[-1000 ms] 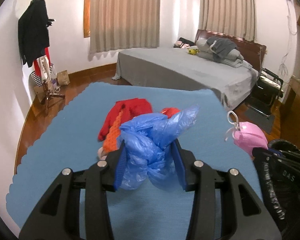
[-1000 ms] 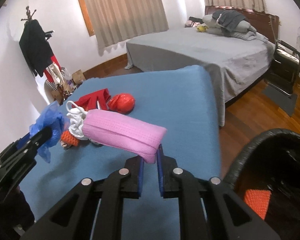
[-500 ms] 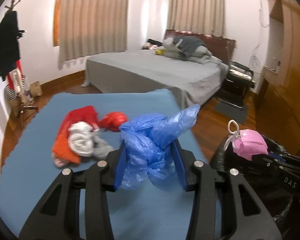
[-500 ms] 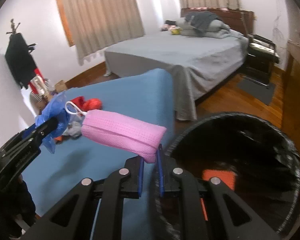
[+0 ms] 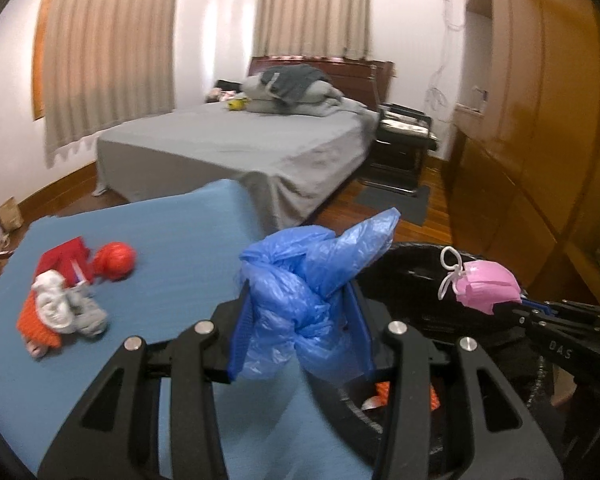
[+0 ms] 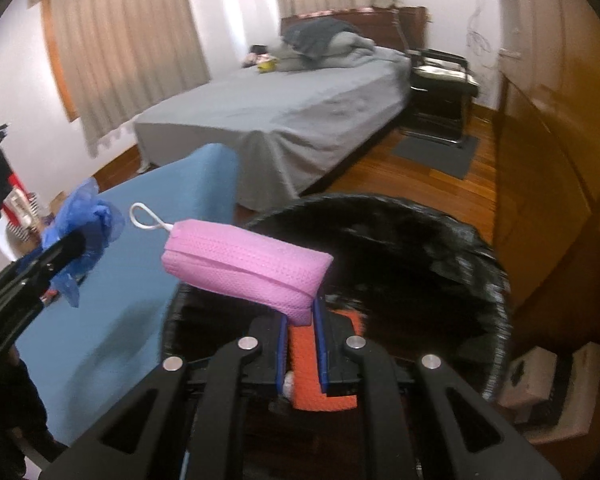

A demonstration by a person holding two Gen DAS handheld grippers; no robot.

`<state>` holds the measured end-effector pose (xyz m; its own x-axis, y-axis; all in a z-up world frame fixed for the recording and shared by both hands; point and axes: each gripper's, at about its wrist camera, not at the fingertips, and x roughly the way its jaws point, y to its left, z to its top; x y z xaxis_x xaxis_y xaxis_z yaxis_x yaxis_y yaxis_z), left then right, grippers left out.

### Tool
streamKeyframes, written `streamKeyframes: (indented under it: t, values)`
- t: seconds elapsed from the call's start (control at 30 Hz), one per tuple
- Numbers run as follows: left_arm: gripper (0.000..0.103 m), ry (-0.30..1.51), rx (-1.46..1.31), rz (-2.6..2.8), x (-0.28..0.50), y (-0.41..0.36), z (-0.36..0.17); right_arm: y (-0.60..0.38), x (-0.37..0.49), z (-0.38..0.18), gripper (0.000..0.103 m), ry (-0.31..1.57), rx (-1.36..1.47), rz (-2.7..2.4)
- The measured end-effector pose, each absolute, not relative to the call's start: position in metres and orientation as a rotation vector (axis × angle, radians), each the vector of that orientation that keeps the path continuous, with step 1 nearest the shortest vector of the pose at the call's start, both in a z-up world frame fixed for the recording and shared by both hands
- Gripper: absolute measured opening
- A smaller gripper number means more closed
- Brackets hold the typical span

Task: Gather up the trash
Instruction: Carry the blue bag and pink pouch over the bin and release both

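Bedroom behind, black bin (image 6: 496,280) ahead: my right gripper (image 6: 302,312) pinches the pink mask (image 6: 244,268) over it, left gripper (image 5: 300,320) clamps the blue bag (image 5: 300,280) at its rim. Next, release.

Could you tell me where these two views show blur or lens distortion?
Left wrist view: curtains and trash pile smeared, blue bag sharp, wardrobe bowed by fisheye. Right wrist view: bin rim streaked, pink mask crisp.

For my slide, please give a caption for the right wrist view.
Right gripper holds a pink face mask above the black trash bin.
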<state>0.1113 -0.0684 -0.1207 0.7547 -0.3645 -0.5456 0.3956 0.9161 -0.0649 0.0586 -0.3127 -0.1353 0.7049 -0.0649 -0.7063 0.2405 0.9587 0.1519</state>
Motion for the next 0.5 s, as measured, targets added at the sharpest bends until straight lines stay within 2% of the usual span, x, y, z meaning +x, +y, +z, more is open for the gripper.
streamKeyframes:
  t: [0.37,0.4,0.47,0.5]
  values:
    - [0.043,0.615,0.049,-0.549,0.120,-0.137,-0.130,-0.355,0.034,-0.145,0.013,0.785,0.258,-0.276]
    - [0.044,0.622,0.042,-0.573,0.123,-0.141,-0.132,-0.355,0.033,-0.146,0.016,0.787,0.253,-0.286]
    - [0.060,0.627,0.037,-0.608,0.123,-0.147,-0.134,-0.359,0.032,-0.148,0.026,0.801,0.239,-0.300]
    - [0.067,0.628,0.036,-0.619,0.122,-0.148,-0.135,-0.360,0.032,-0.150,0.042,0.811,0.233,-0.303]
